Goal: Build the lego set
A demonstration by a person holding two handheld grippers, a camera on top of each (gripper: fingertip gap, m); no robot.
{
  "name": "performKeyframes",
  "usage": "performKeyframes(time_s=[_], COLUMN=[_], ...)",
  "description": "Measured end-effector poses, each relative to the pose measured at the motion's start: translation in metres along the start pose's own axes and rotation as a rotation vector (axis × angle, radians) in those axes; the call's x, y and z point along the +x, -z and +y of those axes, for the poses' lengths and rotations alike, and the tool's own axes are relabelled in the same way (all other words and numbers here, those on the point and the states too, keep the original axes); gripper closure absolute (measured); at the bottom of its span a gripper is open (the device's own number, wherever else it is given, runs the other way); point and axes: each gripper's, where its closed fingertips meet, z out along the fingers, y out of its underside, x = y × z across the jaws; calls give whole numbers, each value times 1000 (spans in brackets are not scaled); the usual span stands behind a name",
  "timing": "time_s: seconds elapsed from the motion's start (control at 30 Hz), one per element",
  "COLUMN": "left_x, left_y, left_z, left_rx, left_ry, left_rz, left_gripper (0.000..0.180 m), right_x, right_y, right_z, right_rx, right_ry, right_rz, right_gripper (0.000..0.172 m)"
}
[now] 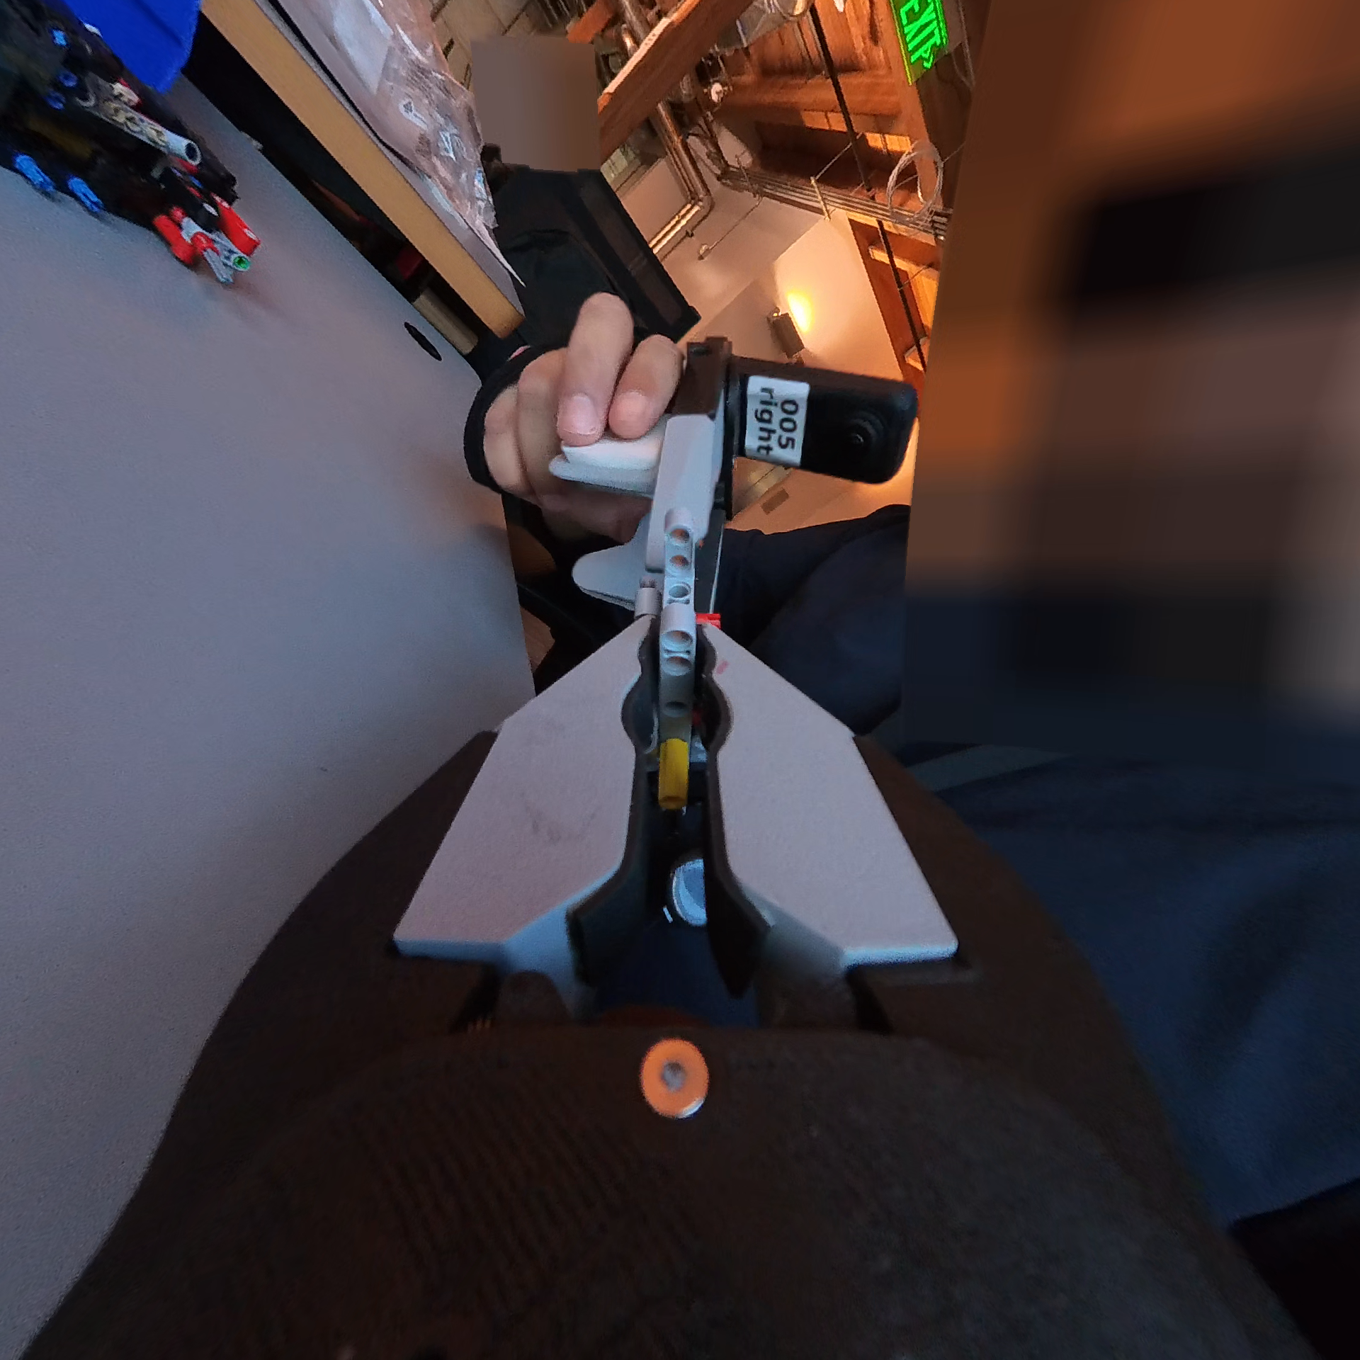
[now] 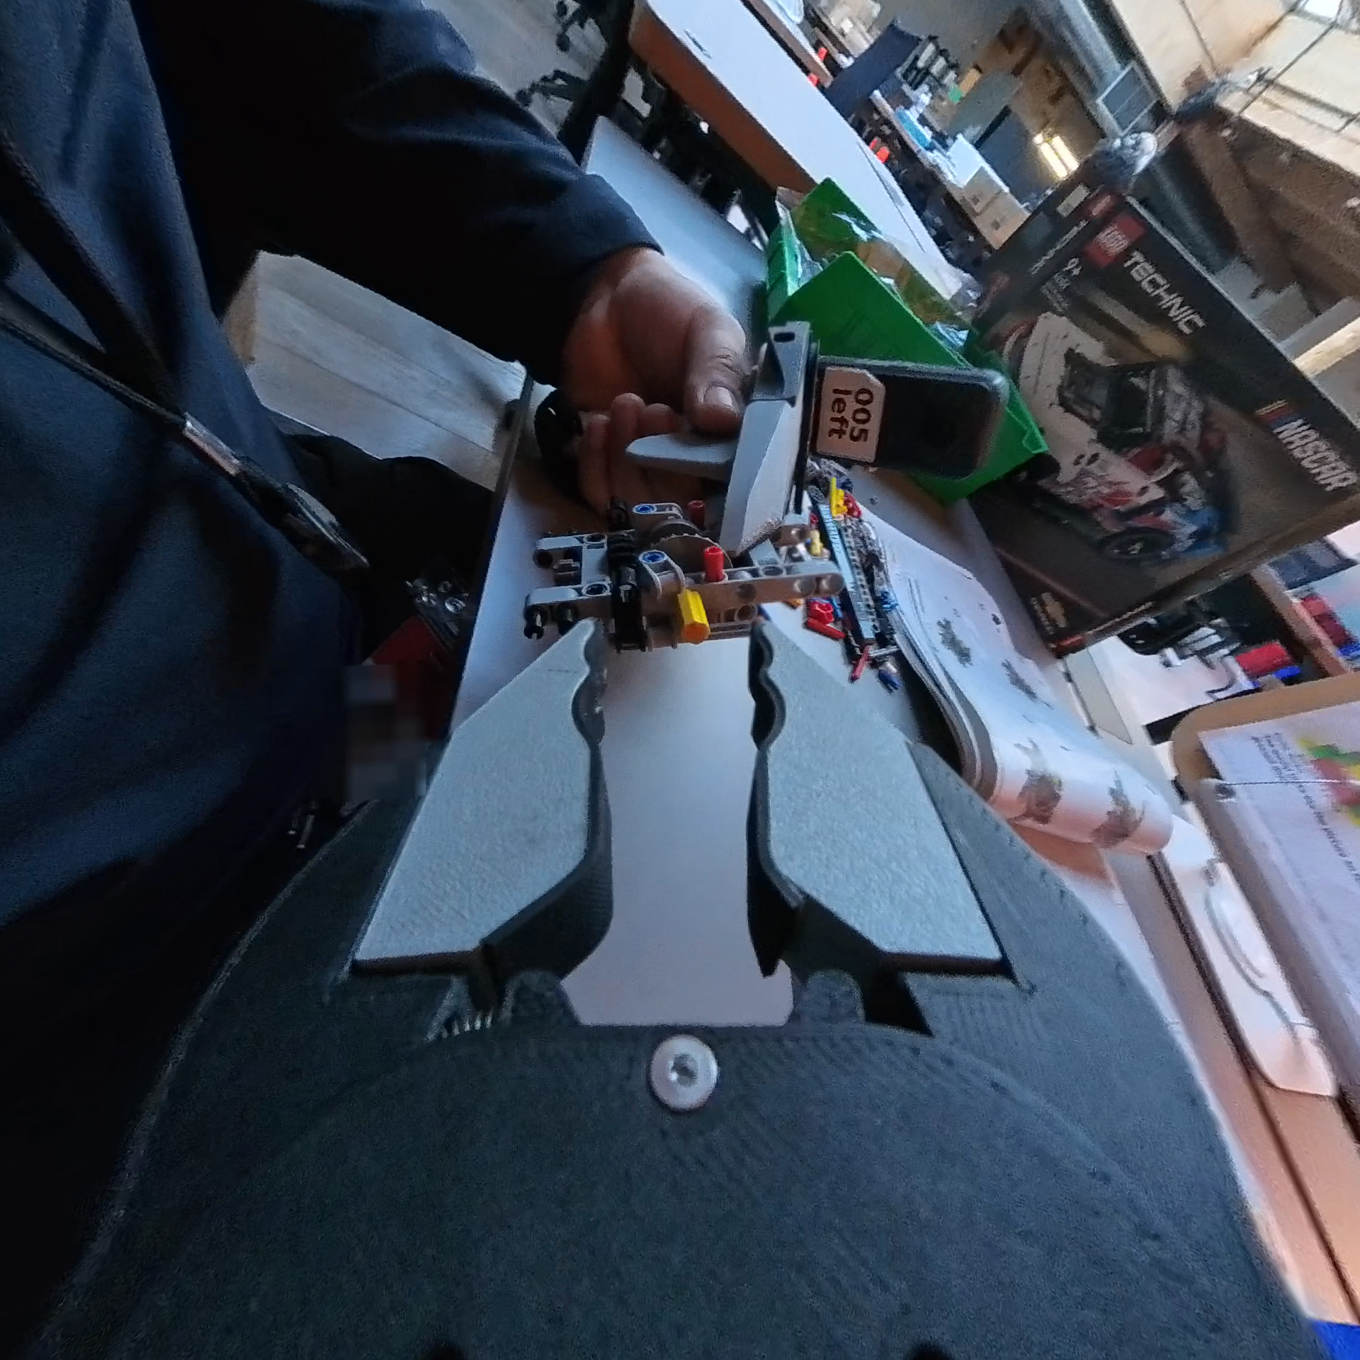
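A pale grey table (image 2: 684, 773) carries an open instruction booklet (image 2: 1030, 736) near its right edge, with a scatter of small red, blue and yellow building pieces (image 2: 854, 589) just beside the booklet. Green bins (image 2: 883, 324) and a dark printed box (image 2: 1148, 412) stand toward the far right corner. Another heap of black, red and blue pieces (image 1: 125, 184) lies on the table near its far edge.

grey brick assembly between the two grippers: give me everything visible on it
The grey brick assembly is plastic: holed grey beams, a black gear section, red pins, blue pins, and a yellow axle piece. It is held off the table, lying across the right wrist view. The left gripper has its fingers shut on a beam. The right gripper is open just below it.
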Motion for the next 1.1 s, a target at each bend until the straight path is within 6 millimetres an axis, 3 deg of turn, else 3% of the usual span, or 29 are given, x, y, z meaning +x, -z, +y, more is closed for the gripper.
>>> performKeyframes(time_s=[0.37,0.67,0.97,1.1], left_x=[-7,-15,-17,-17], left_y=[1,-2,0,-3], left_z=[-2,-2,-4,-1], left_rx=[2,-8,11,-9], left_ry=[43,112,117,110], left_rz=[-20,-28,-36,-45], left_gripper=[175,175,175,175], right_x=[1,3,-2,0], right_y=[-5,-4,-5,-3], right_z=[5,13,11,12], right_rx=[2,19,51,62], right_ry=[22,-142,-87,-130], right_rz=[-12,-84,-80,-74], right_gripper=[137,129,150,132])
